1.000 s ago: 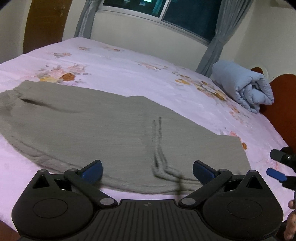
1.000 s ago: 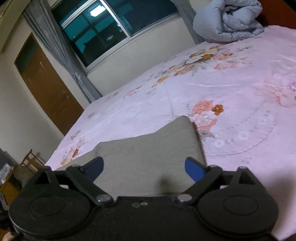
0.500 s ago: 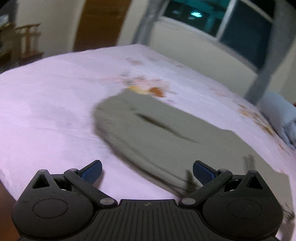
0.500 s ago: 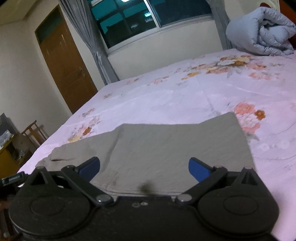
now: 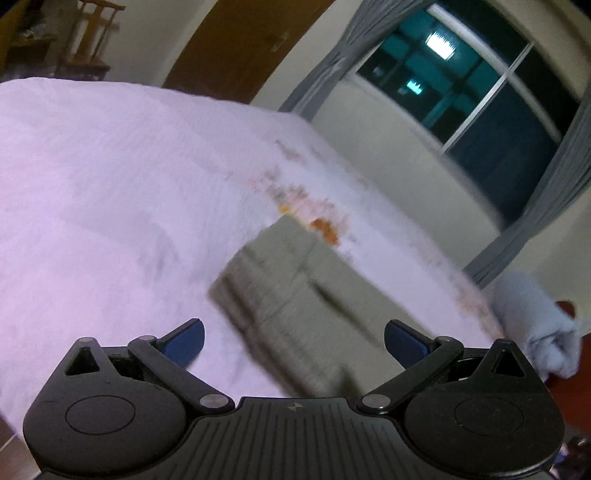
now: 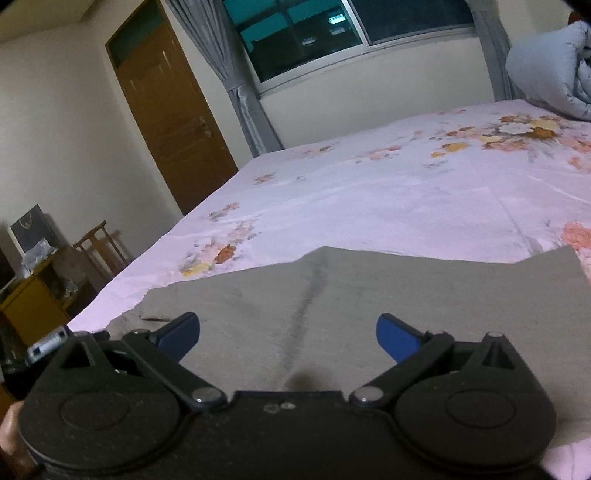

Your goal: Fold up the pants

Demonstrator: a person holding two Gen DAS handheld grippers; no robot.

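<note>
Grey-green pants (image 6: 369, 295) lie flat on a pink floral bed sheet (image 6: 369, 199). In the right wrist view my right gripper (image 6: 288, 334) is open and empty, low over the near part of the pants, with a dark seam line running between its fingers. In the left wrist view the pants (image 5: 295, 295) are blurred; their waistband end lies just ahead of my left gripper (image 5: 293, 341), which is open and empty above the bed's near edge.
A rolled grey-blue quilt (image 6: 550, 62) sits at the bed's far right, also in the left wrist view (image 5: 532, 321). A brown door (image 6: 166, 107), a window with grey curtains (image 6: 332, 33), a wooden chair (image 6: 103, 247) and a yellow cabinet (image 6: 33, 310) stand left of the bed.
Both grippers have swung left. The left view has moved from the pants' middle to the waistband end. The right view now shows more of the pants. Both stayed open.
</note>
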